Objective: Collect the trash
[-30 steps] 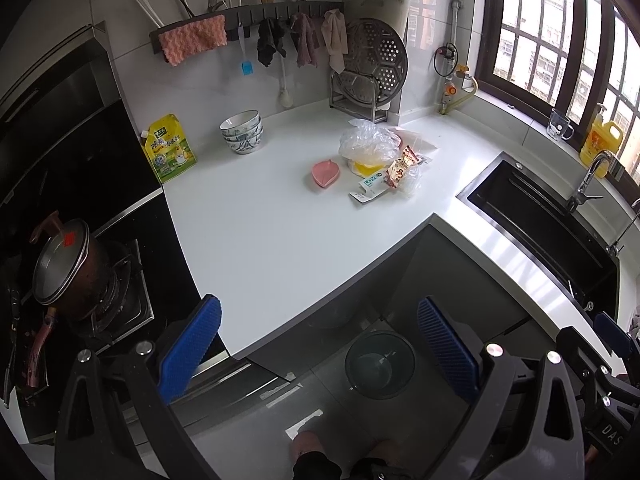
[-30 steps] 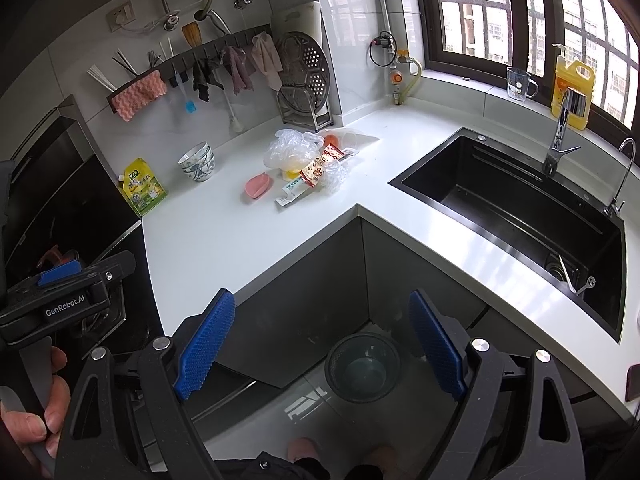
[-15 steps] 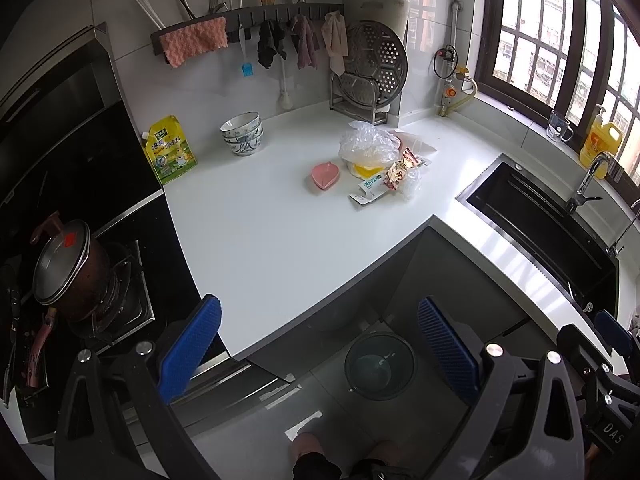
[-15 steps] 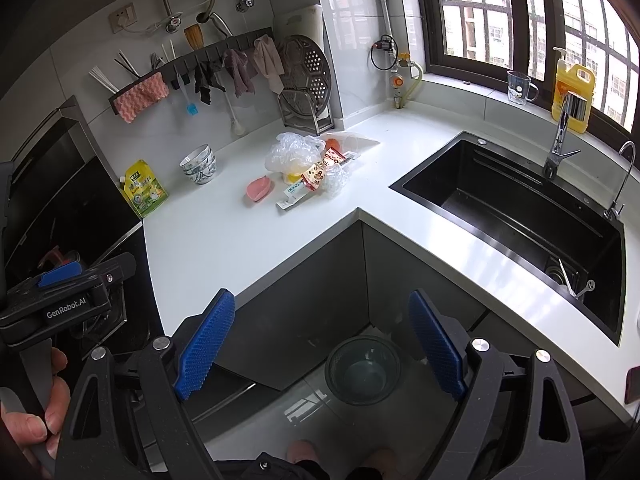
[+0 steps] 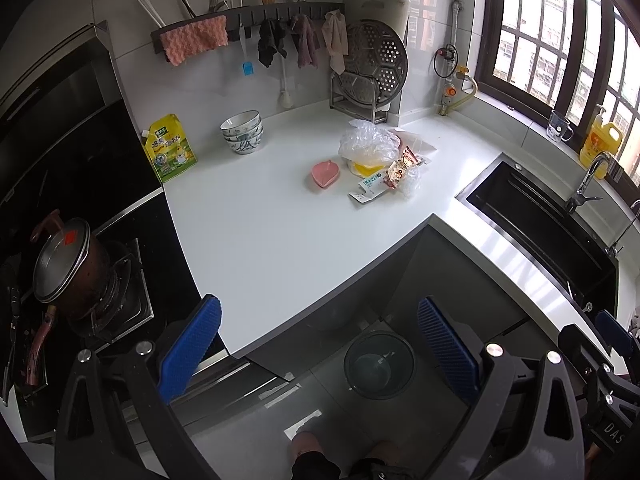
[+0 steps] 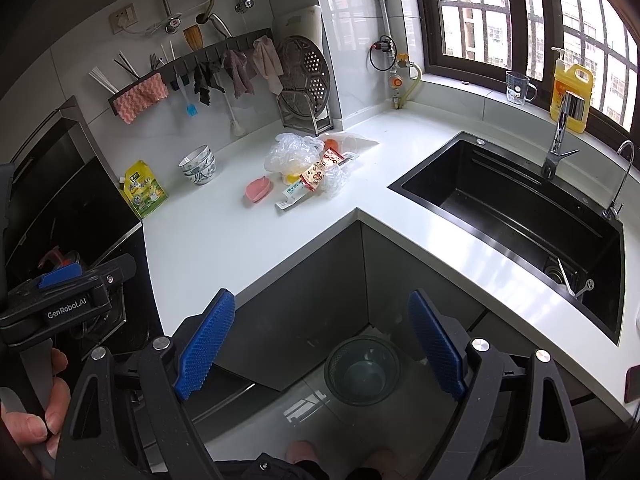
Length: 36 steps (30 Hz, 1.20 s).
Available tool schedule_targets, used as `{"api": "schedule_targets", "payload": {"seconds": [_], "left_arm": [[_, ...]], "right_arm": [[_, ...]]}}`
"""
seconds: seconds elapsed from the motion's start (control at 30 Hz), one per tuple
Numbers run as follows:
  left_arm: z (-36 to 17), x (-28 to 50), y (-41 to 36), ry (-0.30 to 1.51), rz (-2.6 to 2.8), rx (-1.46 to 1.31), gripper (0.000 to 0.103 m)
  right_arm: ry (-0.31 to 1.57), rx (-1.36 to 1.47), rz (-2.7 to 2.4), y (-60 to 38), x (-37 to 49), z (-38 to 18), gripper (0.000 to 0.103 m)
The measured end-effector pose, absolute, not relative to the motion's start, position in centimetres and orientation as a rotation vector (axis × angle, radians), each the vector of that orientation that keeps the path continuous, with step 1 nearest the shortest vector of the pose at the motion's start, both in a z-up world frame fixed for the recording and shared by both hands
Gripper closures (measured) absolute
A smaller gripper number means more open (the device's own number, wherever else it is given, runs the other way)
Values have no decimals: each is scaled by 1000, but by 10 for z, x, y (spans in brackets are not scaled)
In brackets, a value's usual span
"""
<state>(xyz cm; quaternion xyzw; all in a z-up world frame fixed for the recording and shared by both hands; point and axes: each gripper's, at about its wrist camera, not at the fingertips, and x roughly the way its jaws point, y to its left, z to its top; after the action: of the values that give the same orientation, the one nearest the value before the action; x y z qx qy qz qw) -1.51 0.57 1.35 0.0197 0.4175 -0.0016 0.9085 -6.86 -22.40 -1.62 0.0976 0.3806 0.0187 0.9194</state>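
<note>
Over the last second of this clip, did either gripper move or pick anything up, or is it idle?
Almost idle. The right gripper drew back and tilted slightly, so the trash pile sits a little higher and farther off in its view. The left gripper barely shifted. Both are open and empty as before. The trash, the pink dish and the floor bin stayed put.

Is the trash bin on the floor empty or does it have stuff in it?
Empty: the trash bin stands upright, bare bottom showing, nothing inside.
</note>
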Motion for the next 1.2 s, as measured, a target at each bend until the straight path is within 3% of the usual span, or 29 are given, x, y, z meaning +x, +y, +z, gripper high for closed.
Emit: {"api": "schedule_targets", "payload": {"seconds": [0.7, 1.2], "left_arm": [[11, -14, -7, 868, 25, 37, 6], [-6, -6, -26, 884, 83, -42, 6]], "right_arm": [[788, 203, 63, -234, -64, -21, 19], [819, 237, 155, -287, -34, -56, 19]]}}
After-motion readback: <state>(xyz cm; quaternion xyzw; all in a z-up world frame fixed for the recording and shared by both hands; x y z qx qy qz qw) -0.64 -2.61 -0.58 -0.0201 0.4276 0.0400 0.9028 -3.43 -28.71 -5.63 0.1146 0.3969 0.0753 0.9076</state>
